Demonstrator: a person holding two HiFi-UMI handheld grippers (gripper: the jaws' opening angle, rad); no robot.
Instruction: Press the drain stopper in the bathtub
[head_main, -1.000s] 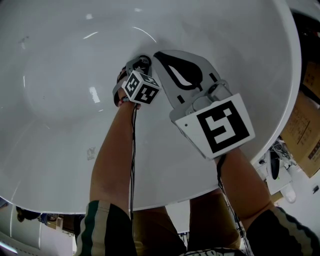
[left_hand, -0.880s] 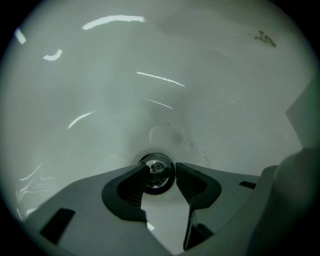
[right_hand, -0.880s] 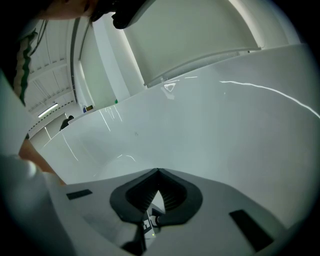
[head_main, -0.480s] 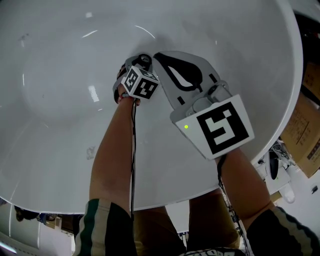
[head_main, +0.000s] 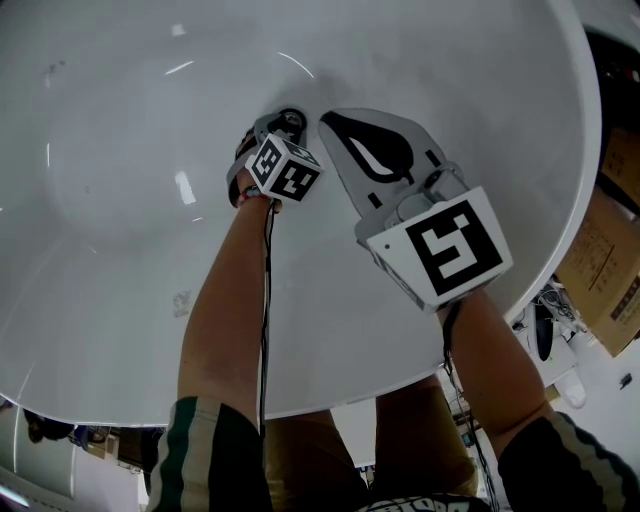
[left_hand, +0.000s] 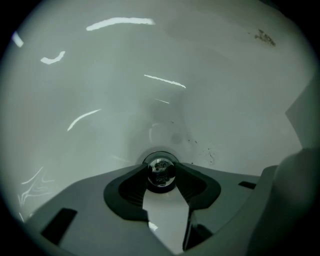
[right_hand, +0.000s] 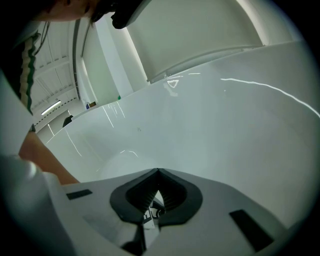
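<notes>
We hold the left gripper (left_hand: 161, 173) over the small round chrome drain stopper (left_hand: 160, 167), a shiny mirror-bright dome set in a dark ring at the bottom of the glossy white bathtub (head_main: 120, 150), towards its far side. The stopper shows between the gripper's grey jaw tips, which stand wide and are closing; whether they touch it we cannot tell. Just to the right, our right gripper (right_hand: 159, 171) hangs above bare enamel, jaws pressed together on nothing.
</notes>
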